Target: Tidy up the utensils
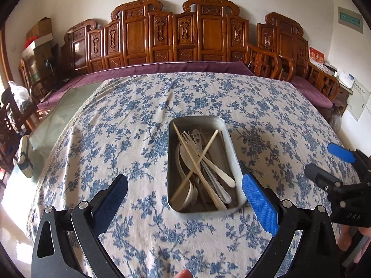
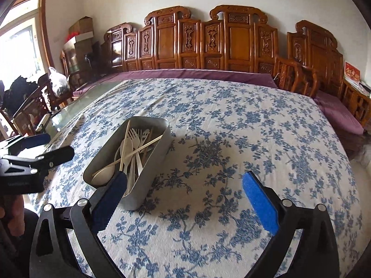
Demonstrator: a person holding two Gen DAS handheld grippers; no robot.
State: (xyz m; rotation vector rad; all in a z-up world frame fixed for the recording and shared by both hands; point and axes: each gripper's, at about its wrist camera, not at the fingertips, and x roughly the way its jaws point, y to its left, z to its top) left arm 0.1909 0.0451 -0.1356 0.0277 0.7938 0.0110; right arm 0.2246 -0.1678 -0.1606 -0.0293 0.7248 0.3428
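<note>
Floral-cloth table [image 1: 139, 106] carried the metal tin [image 1: 172, 153] mid-table toward its near edge, long axis running away from the grippers, cream utensils [image 1: 197, 159] all piled inside; left gripper [image 1: 184, 192] sat straight behind it and nearer, right gripper [image 2: 184, 192] offset right, both wide open, empty.
</note>
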